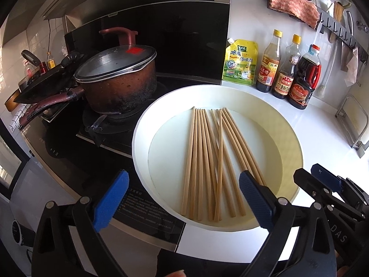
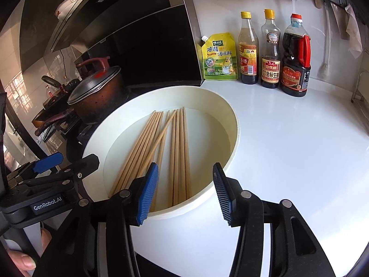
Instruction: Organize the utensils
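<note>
Several wooden chopsticks lie fanned out on the bottom of a round white basin. My left gripper hangs wide open over the basin's near rim. One of its blue pads is above the chopsticks' near ends and the other is outside over the stove edge. In the right wrist view the same chopsticks lie in the basin. My right gripper stands open above their near ends, with nothing pressed between its pads. Each gripper also shows in the other view: the right gripper and the left gripper.
A scorched pot with a lid and a dark pan sit on the black stove to the left. A yellow seasoning pouch and three sauce bottles line the back wall. A cloth hangs on a hook rail. White countertop extends right.
</note>
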A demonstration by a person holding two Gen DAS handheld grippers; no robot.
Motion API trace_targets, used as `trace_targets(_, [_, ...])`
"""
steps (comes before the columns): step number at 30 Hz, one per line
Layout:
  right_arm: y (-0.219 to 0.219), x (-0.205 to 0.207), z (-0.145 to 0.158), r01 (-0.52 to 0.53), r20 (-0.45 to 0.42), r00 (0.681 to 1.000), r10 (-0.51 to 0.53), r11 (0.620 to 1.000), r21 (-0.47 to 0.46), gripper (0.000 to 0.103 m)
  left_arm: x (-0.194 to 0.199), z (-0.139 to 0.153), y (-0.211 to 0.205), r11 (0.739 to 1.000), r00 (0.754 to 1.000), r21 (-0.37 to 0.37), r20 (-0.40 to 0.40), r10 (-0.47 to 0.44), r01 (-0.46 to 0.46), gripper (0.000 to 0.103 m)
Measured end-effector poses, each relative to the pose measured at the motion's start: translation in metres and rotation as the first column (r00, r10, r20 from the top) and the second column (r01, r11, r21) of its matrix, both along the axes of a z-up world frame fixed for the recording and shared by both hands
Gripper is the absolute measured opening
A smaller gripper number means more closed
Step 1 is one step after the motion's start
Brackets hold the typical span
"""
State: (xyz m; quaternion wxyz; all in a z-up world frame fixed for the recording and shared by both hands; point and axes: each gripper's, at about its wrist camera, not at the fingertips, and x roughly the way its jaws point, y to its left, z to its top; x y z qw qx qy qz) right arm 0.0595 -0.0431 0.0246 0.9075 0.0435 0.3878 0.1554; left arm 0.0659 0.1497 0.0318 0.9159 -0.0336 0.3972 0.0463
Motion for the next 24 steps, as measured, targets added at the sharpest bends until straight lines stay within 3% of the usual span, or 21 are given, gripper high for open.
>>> trace_targets(24, [0.0000,-0.0012,0.0011,-0.003,0.002,1.000,0.003,1.000,0.000,0.047,0.0032,-0.0028,0.0023,1.000,1.000,-0.013,-0.017,0.000,0.000,0.096])
